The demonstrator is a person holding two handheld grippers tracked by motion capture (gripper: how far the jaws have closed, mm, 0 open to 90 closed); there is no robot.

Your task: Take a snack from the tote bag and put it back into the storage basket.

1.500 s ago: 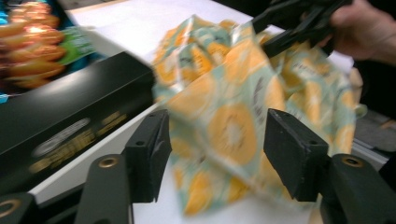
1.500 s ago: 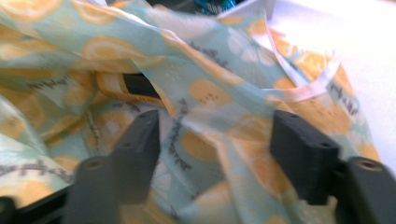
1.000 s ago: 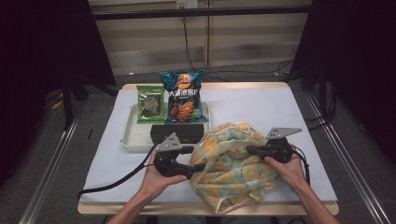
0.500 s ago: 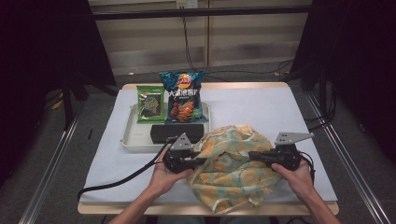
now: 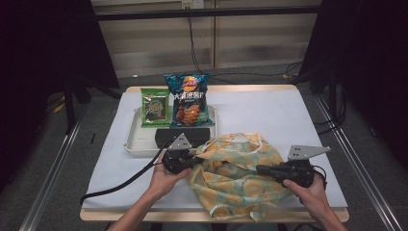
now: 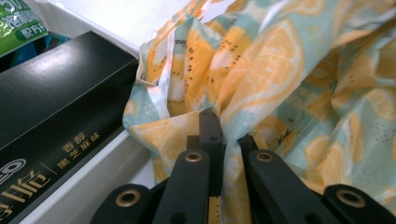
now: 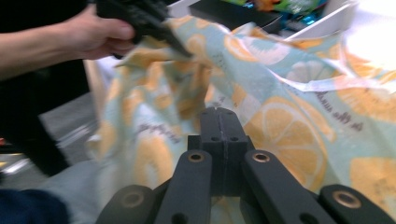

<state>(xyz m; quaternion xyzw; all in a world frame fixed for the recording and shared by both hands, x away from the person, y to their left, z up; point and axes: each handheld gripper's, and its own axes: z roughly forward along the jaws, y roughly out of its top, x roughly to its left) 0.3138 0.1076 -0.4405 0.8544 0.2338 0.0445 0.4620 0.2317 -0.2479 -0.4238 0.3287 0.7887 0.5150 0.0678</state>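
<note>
Holding a bag [image 5: 238,178] between them, two hands work at the near edge of the table [image 5: 288,110]. The bag is soft cloth with orange slices printed on it, and it lies crumpled on the white top, close to the person. The left gripper [image 5: 192,161] has just snapped closed on the bag's left edge; its own view shows a fold of cloth [image 6: 229,140] pinched tight between the black jaws. The right gripper [image 5: 260,169] is closed too, on the bag's right side, and its own view shows the jaws pressed together with cloth [image 7: 280,135] around their tips. That view also shows the left hand [image 7: 100,32] farther off, lifting its corner of the bag. The left gripper view shows gold letters on a black box [image 6: 56,116], too small to read from above. From above, the box lies in a white tray [image 5: 137,142] just behind the bag. A green packet [image 5: 155,107] and a blue chip bag [image 5: 187,94] sit in the tray, farther back.
</note>
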